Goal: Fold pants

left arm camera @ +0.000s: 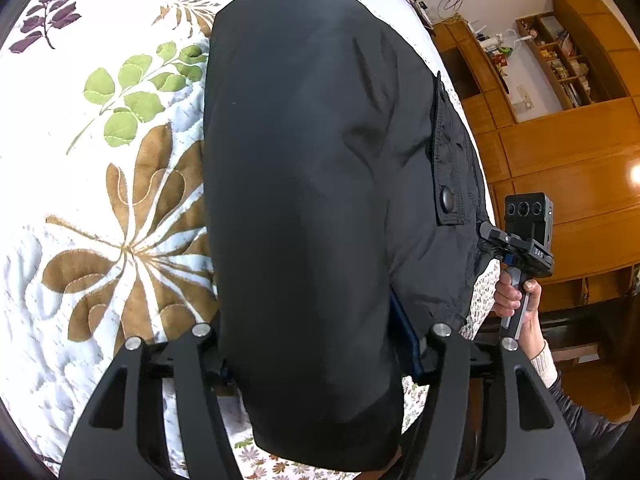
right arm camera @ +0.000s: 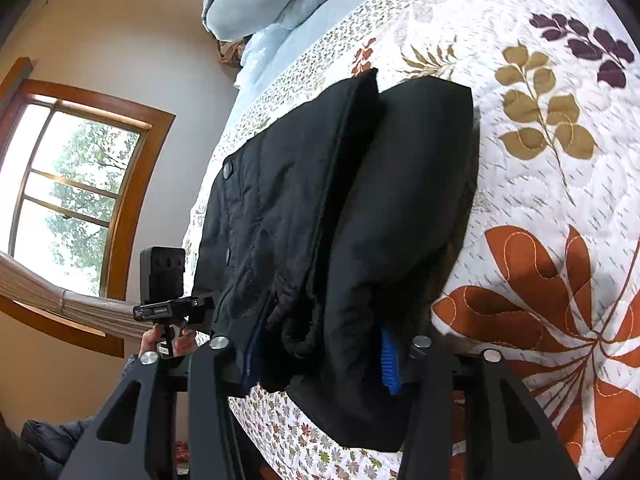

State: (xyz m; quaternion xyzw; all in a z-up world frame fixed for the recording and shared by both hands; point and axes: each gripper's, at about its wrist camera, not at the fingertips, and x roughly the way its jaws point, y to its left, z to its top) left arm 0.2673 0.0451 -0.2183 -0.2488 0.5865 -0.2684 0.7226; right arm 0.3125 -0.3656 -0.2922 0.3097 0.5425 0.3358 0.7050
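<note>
Dark padded pants [left arm camera: 304, 160] lie folded into a thick bundle on a floral quilt [left arm camera: 100, 200]. Their near end hangs over the bed's edge and fills the gap between the fingers of my left gripper [left arm camera: 320, 332]. A blue pad [left arm camera: 406, 336] shows beside the cloth, and the jaws stand apart around it. In the right wrist view the same pants [right arm camera: 320, 200] show two stacked layers. My right gripper [right arm camera: 320, 342] straddles the end, its ridged blue pad [right arm camera: 390, 364] partly bare. A hand [left arm camera: 510, 294] holds the right gripper's handle at the buttoned pocket [left arm camera: 447, 200].
Wooden cupboards and shelves [left arm camera: 560, 160] stand beyond the bed on one side. A window [right arm camera: 68, 200] is on the other. Pale blue bedding [right arm camera: 260, 0] is piled at the bed's far end. The quilt [right arm camera: 540, 200] stretches wide beside the pants.
</note>
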